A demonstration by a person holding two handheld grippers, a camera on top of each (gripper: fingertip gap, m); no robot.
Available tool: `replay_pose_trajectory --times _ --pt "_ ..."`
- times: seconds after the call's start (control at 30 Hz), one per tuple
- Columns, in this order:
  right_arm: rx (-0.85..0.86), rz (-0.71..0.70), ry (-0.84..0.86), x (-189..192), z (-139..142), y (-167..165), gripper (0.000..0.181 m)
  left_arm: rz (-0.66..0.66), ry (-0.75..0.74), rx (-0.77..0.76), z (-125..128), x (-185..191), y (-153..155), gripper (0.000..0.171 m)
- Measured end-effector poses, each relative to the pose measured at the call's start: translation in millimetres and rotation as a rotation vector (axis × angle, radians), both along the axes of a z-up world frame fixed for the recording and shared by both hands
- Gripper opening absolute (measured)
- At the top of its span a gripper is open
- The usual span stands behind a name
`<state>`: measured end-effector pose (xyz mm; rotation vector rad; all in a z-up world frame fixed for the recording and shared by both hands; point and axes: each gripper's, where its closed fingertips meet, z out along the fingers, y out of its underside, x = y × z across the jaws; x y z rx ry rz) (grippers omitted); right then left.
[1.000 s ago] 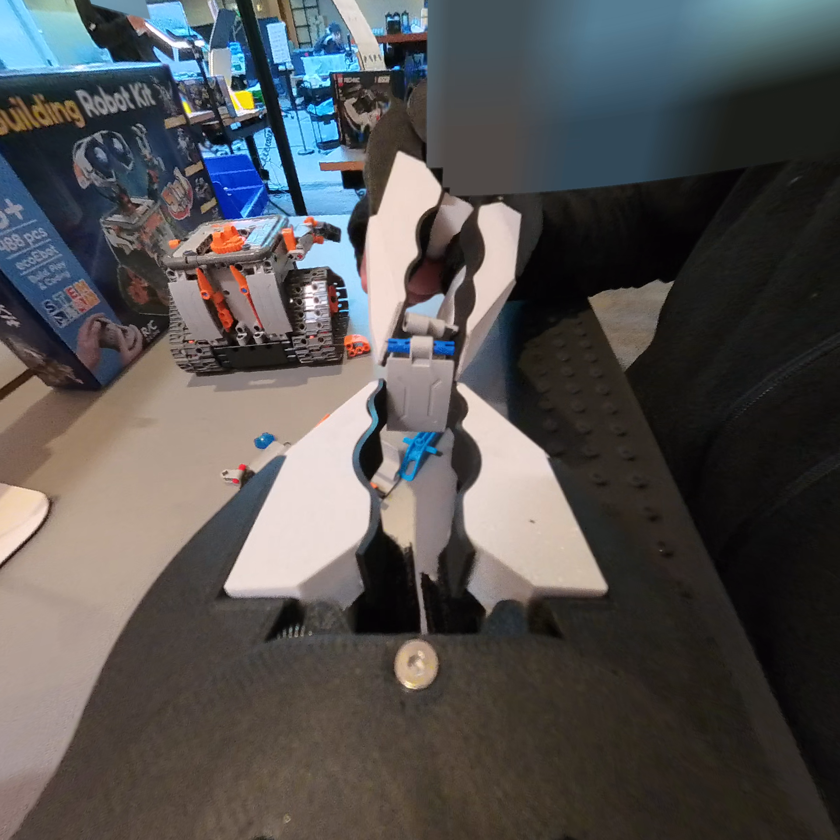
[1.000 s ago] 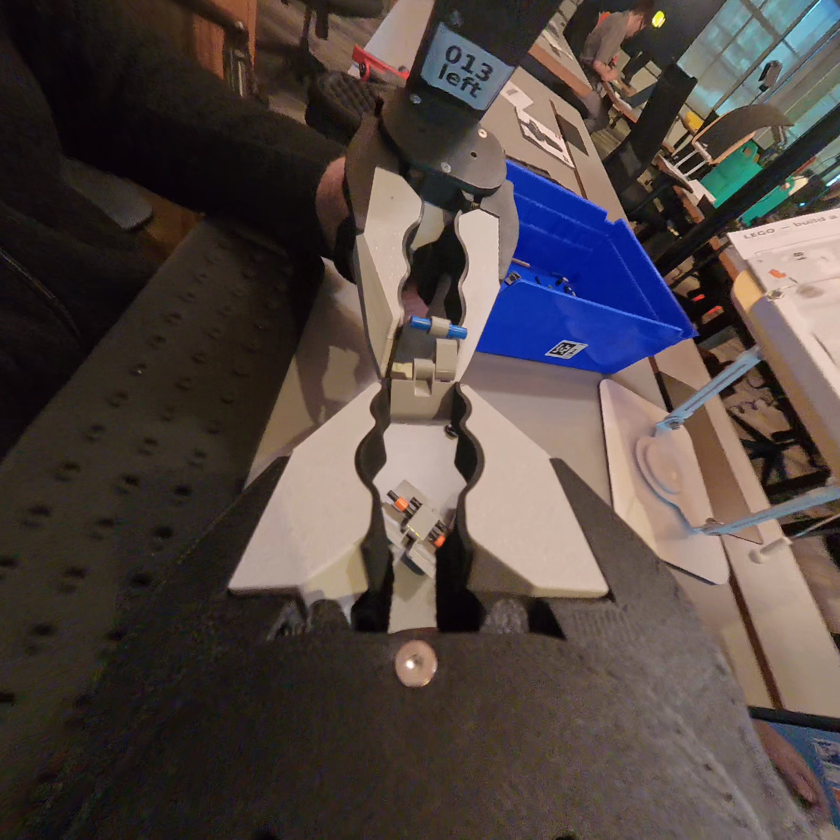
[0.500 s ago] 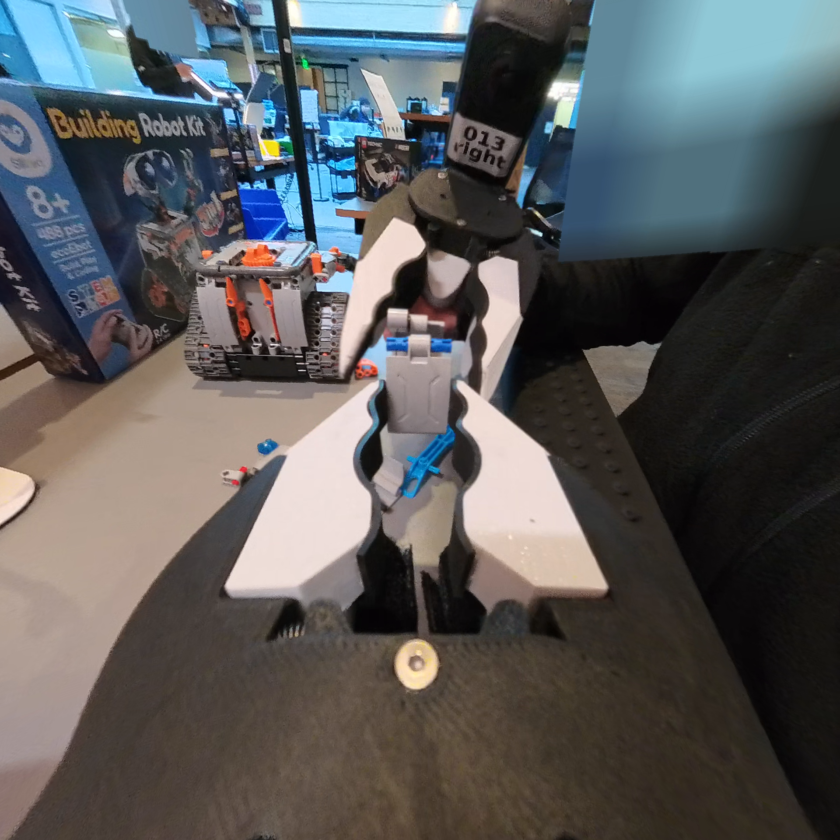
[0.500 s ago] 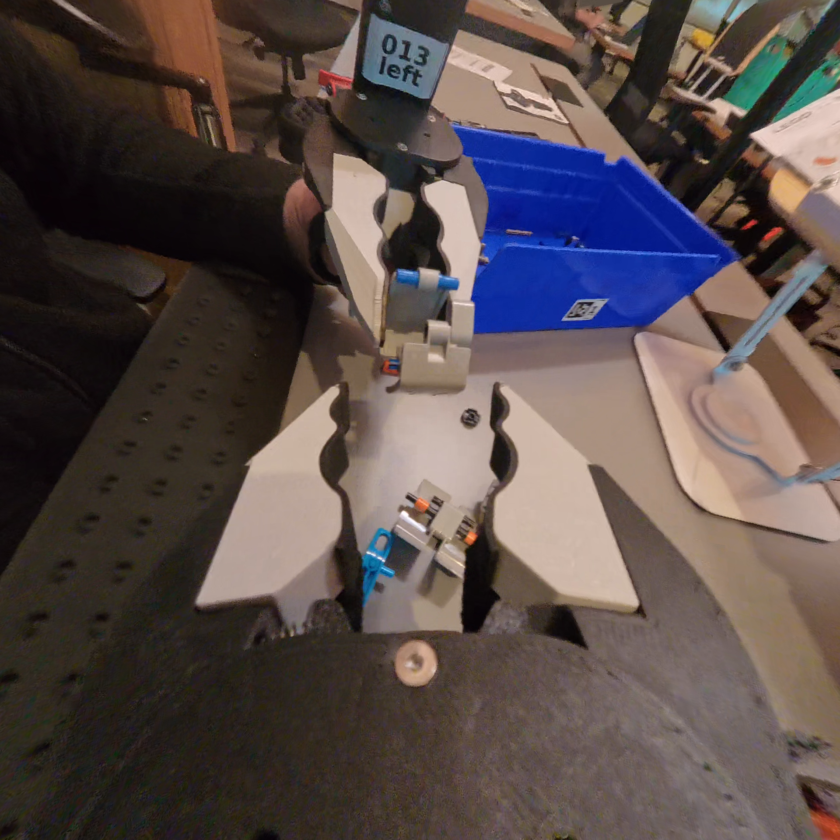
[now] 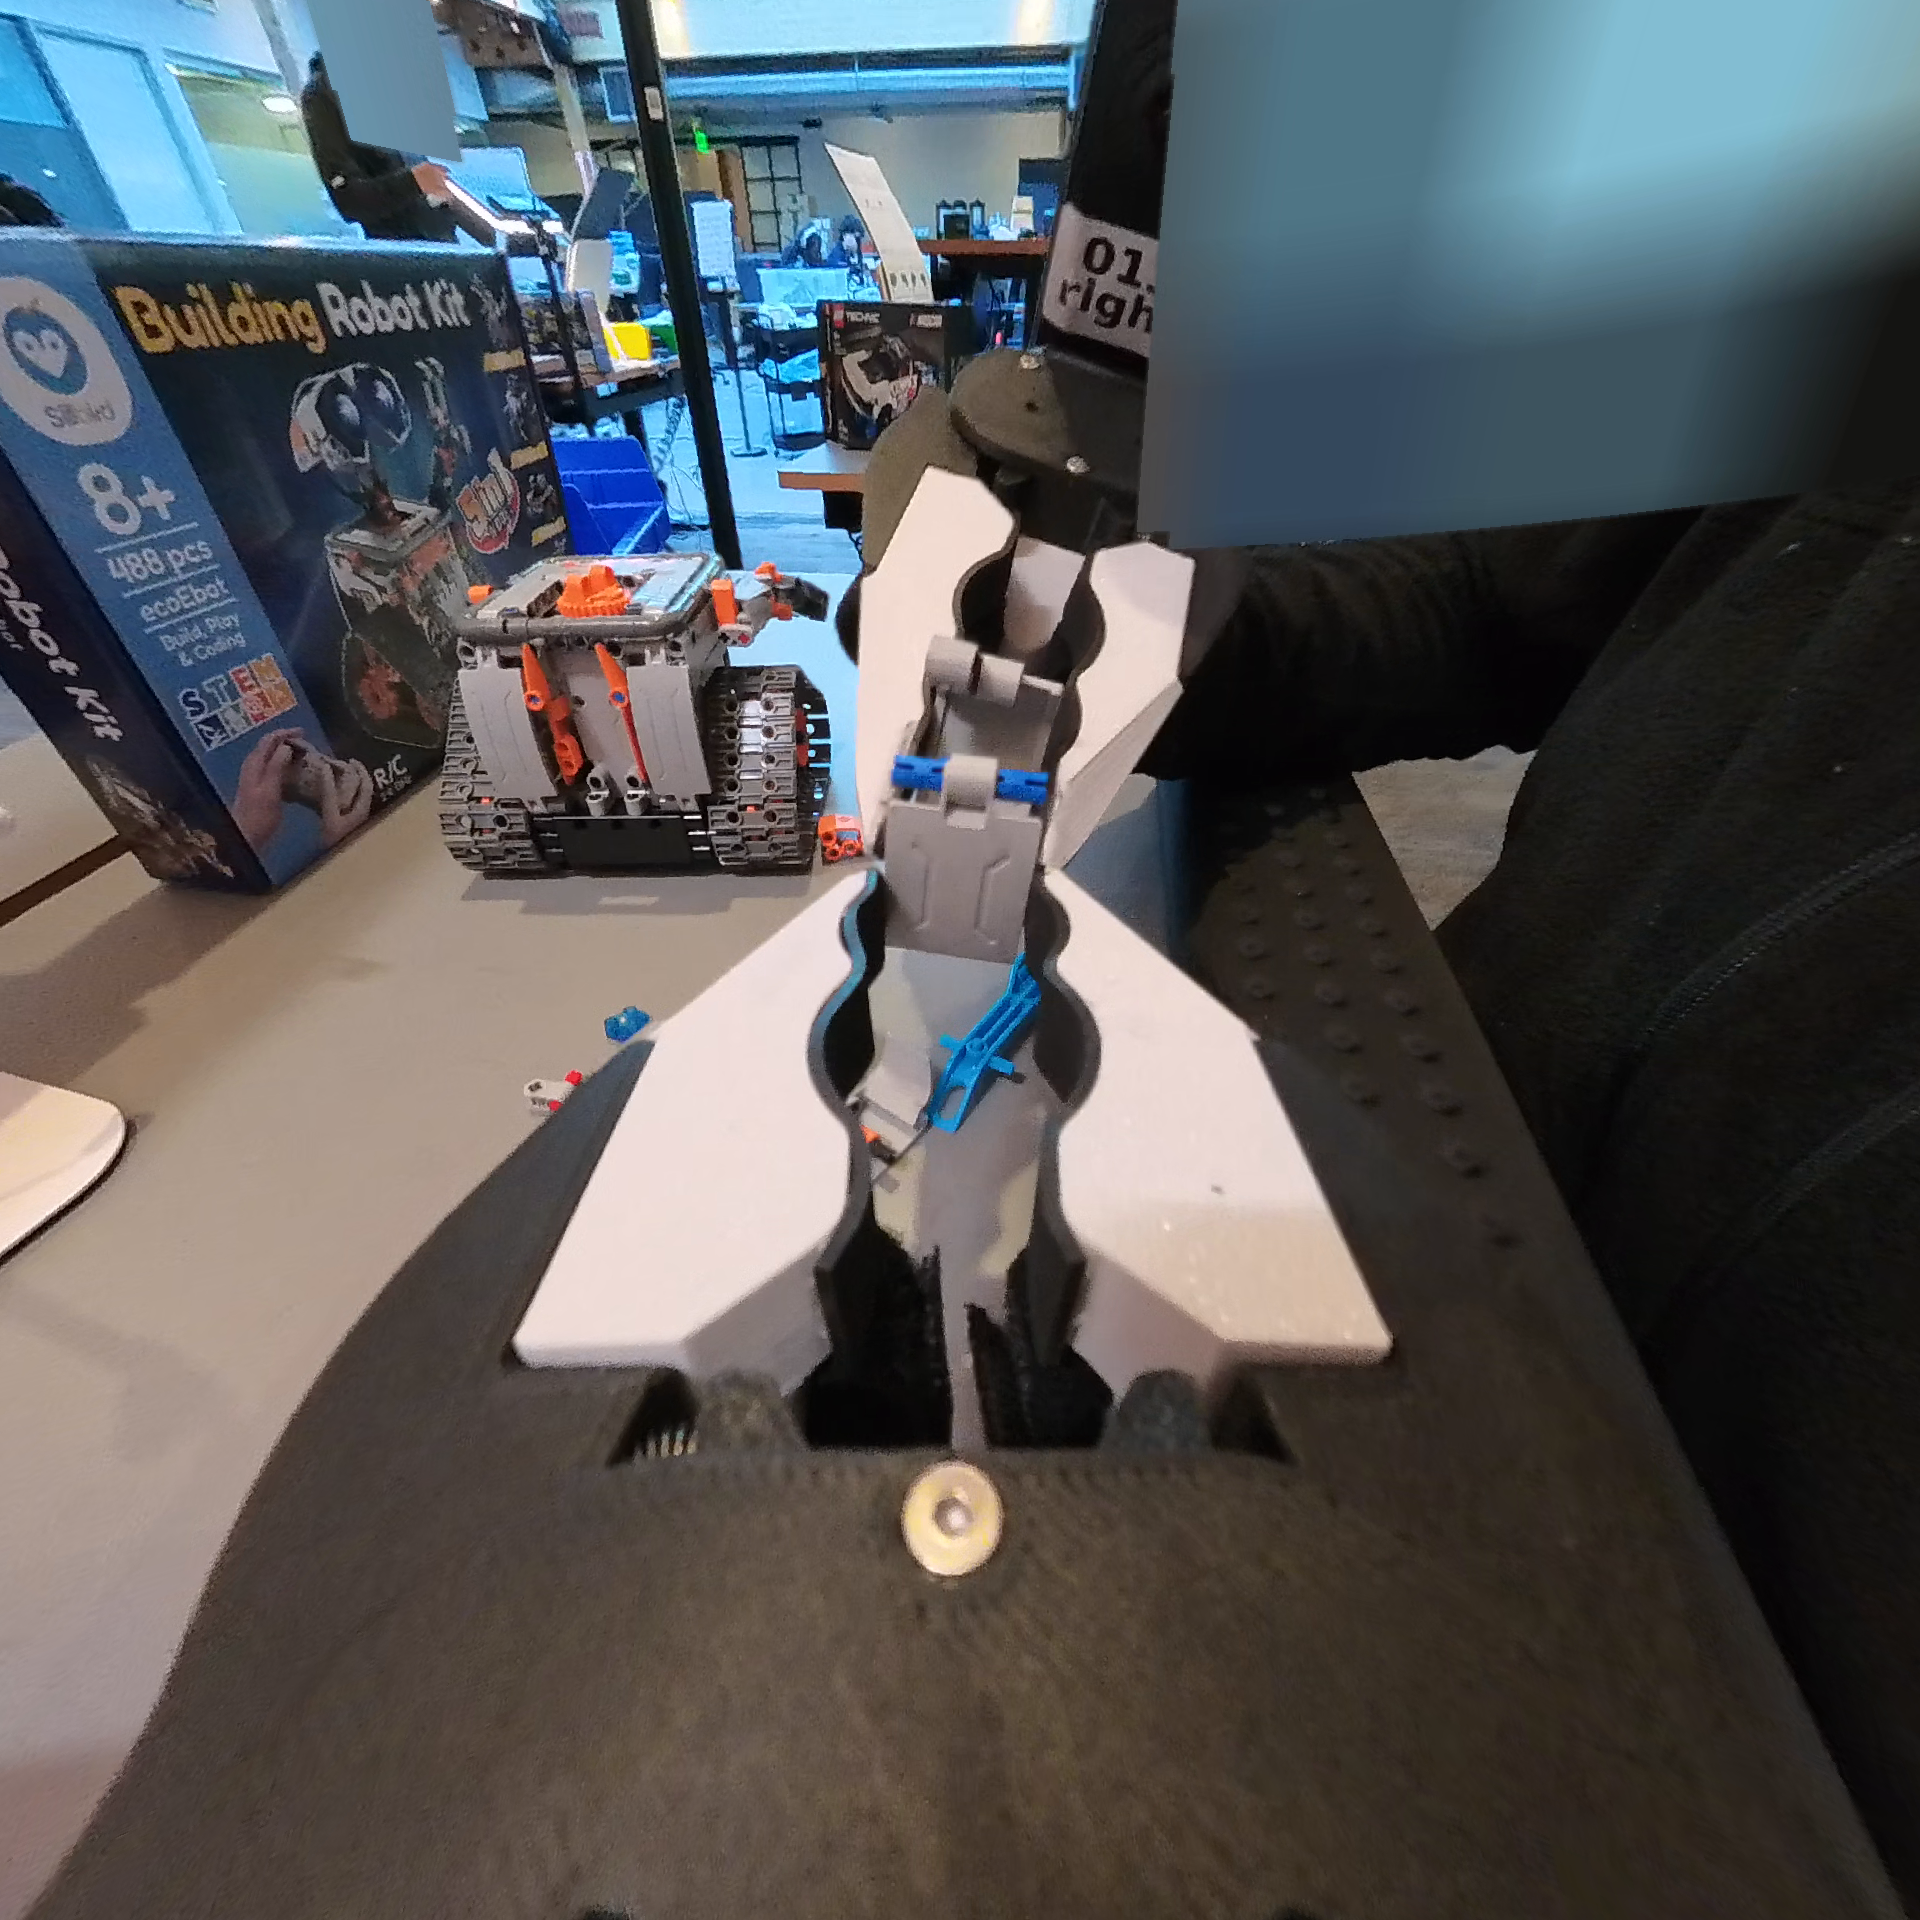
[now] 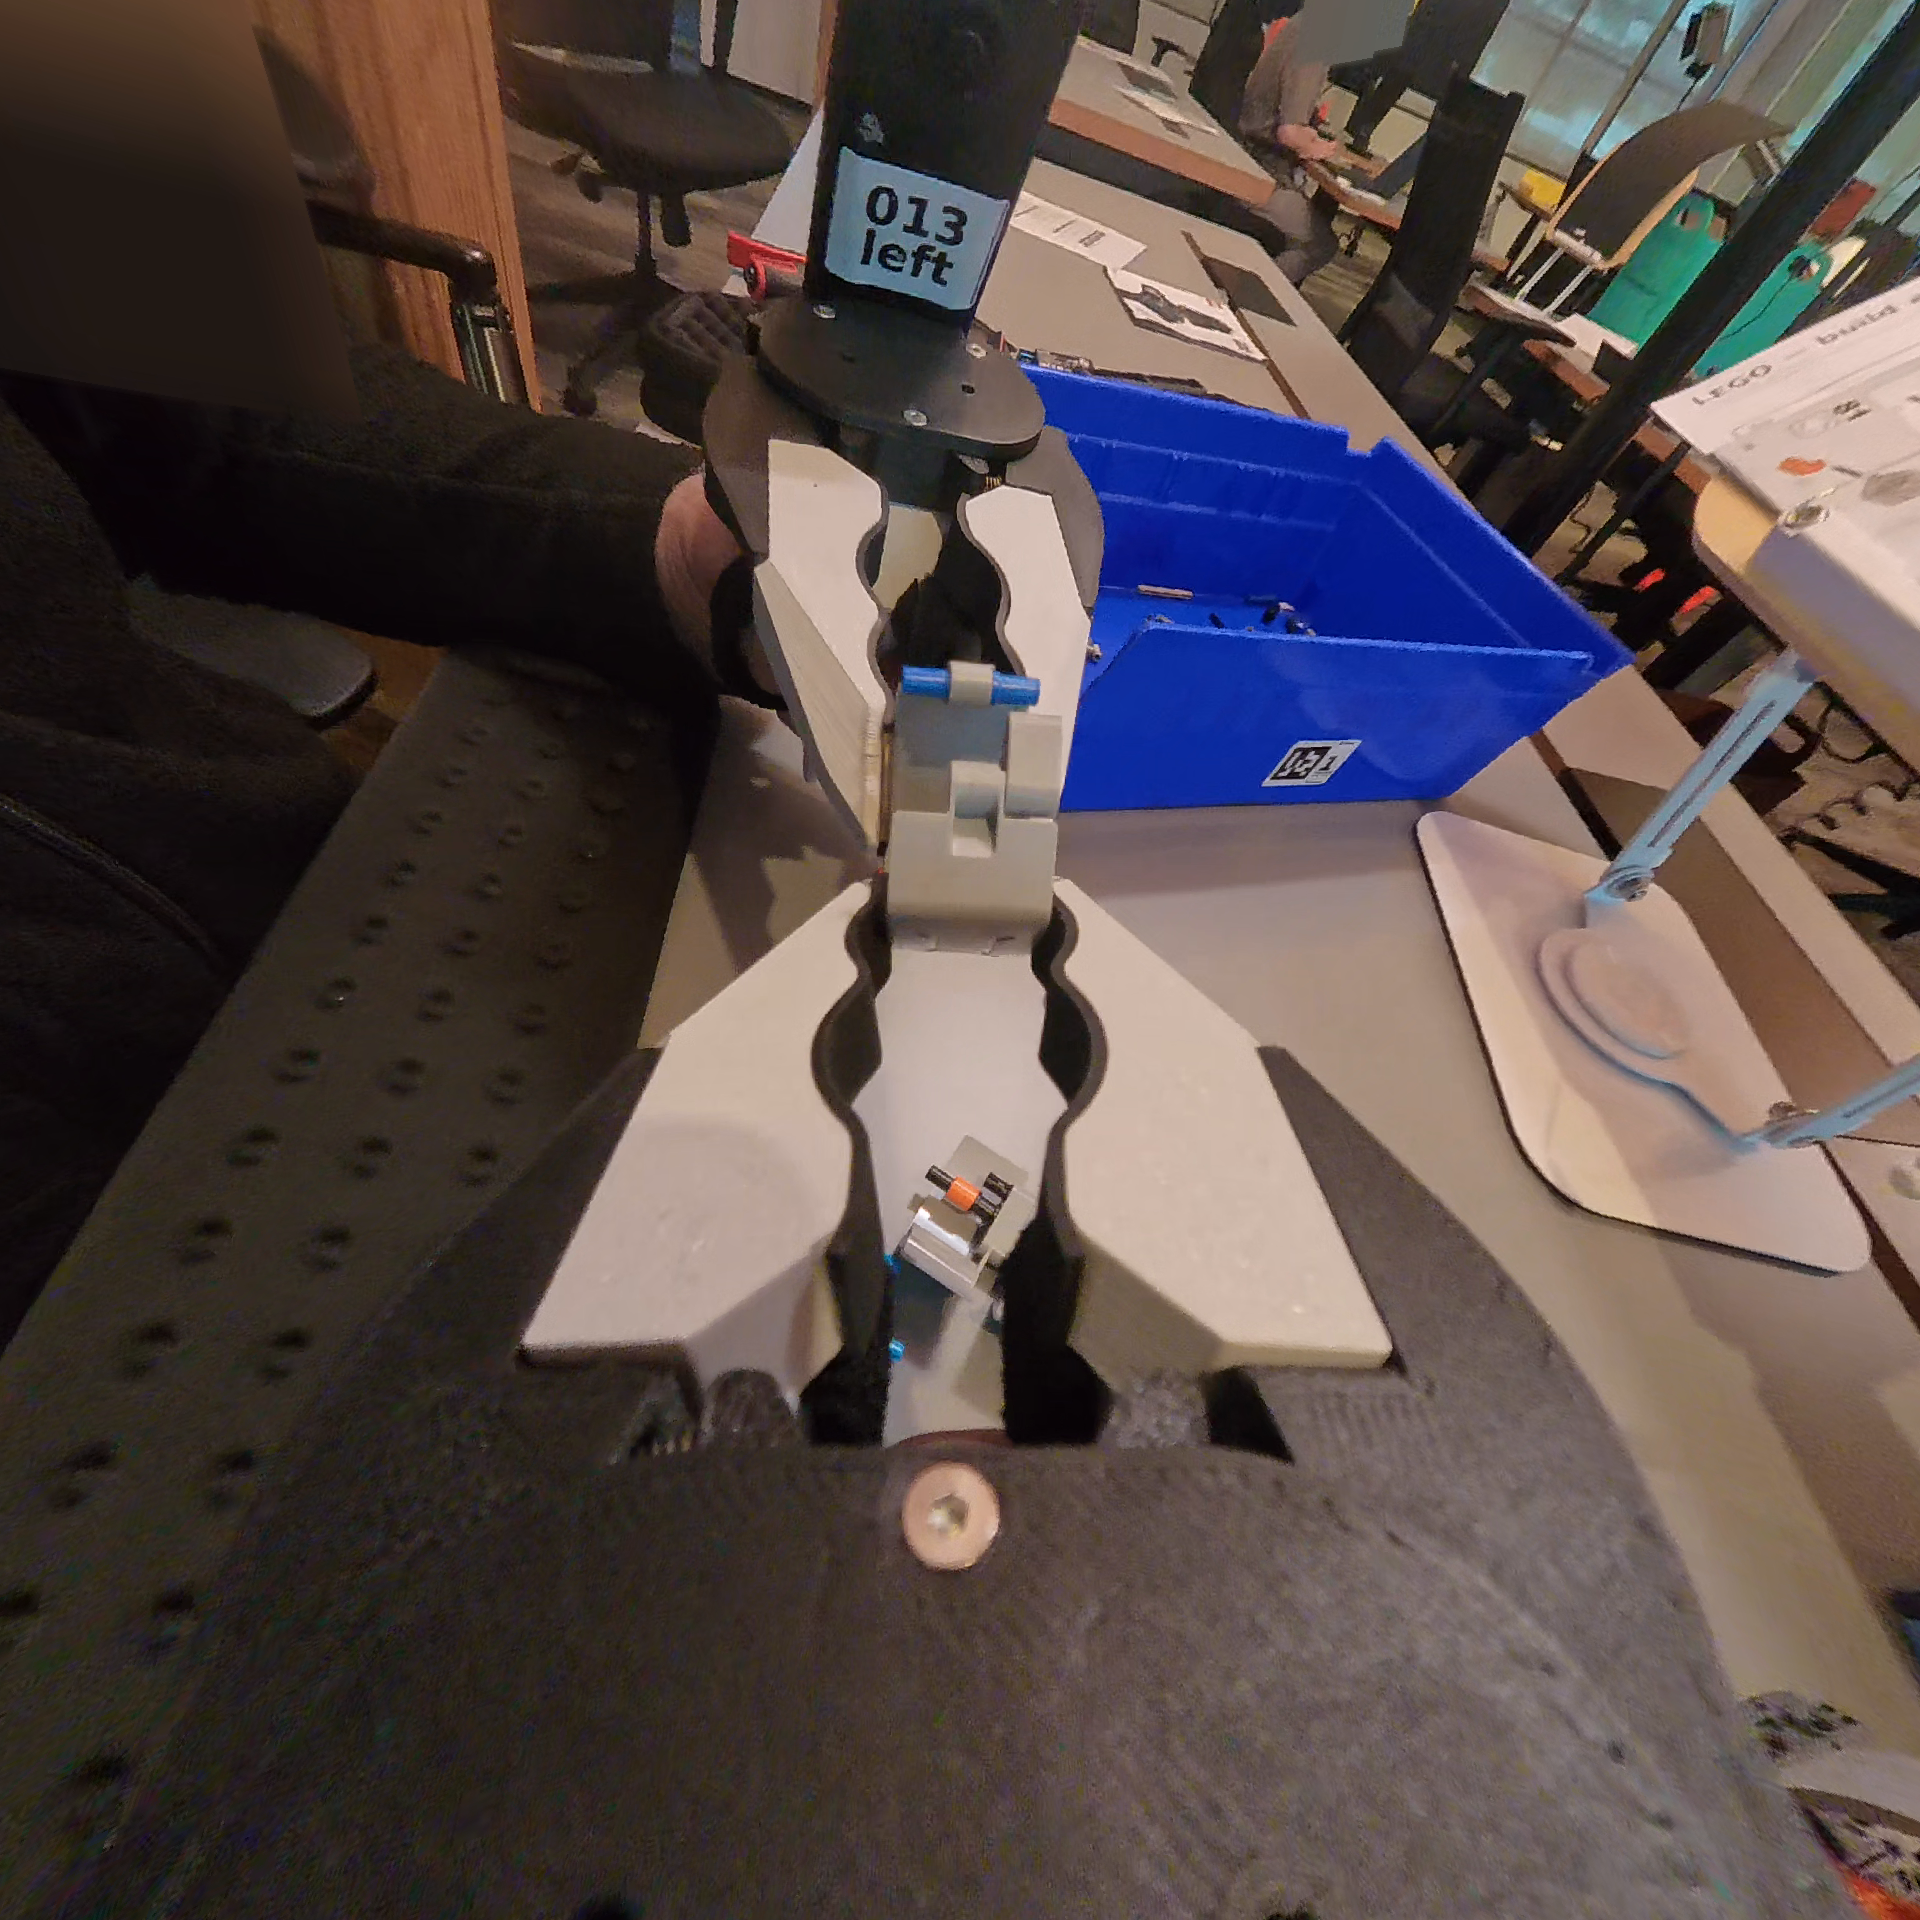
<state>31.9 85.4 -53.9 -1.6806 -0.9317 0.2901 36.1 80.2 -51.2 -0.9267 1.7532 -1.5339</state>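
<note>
My left gripper (image 5: 958, 888) is shut on a grey panel brick (image 5: 961, 873) with blue pins (image 5: 966, 774) across its top. My right gripper (image 6: 966, 899) faces it tip to tip and is shut on the grey hinge piece (image 6: 966, 862) at the other end of the same small assembly. The assembly is held in the air above the grey table (image 5: 260, 1091). In the left wrist view the right gripper (image 5: 971, 821) reaches in from above. In the right wrist view the left gripper (image 6: 961, 769) does the same. A blue lever part (image 5: 982, 1049) lies on the table below.
A tracked grey and orange robot model (image 5: 623, 727) and its blue kit box (image 5: 260, 540) stand at the back left, with small loose parts (image 5: 623, 1023) nearby. A blue bin (image 6: 1299, 623), a white lamp base (image 6: 1621, 1039) and grey parts with an orange pin (image 6: 961, 1205) are also on the table. Both grippers' tips are close together, under 4 cm apart.
Half a second ago my right gripper was open and off the assembly. It has moved back in and shut on the grey hinge piece. The left gripper kept its hold throughout.
</note>
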Motion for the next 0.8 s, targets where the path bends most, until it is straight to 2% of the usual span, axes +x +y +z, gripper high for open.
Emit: replay_pose_trajectory --times 0.1,0.2,0.3,0.43,0.5,0.6,0.7,0.8 --pt "0.041 -0.007 -0.105 -2.0 -6.1 -1.0 0.024 -0.004 0.020 0.015 -4.3 -0.9 -1.4 0.024" --pt "0.068 -0.004 -0.140 -2.6 -5.6 -1.1 0.025 -0.016 0.017 -0.018 -2.5 -2.3 -2.4 0.024" --pt "0.044 -0.019 -0.113 -2.5 -9.0 2.1 0.024 0.010 -0.003 -0.021 -0.5 -0.5 -0.4 0.023" --pt "-0.038 -0.002 0.069 -4.7 -3.3 5.2 0.024 0.015 -0.033 -0.042 6.0 -0.8 0.4 0.023" --pt "-0.029 0.001 0.070 -4.6 -1.6 5.6 0.024 0.026 -0.035 -0.027 6.1 -0.7 1.0 0.023" --pt "0.054 -0.025 -0.064 -5.0 -2.5 7.5 0.024 -0.003 -0.009 -0.138 8.2 -0.8 3.4 0.024" --pt "0.087 -0.050 -0.153 -3.0 -7.9 9.4 0.024 -0.002 0.023 -0.169 2.6 1.2 5.0 0.024" --pt "0.023 -0.043 0.032 -0.8 2.2 10.3 0.024 0.036 -0.032 -0.090 7.1 1.0 5.6 0.024"
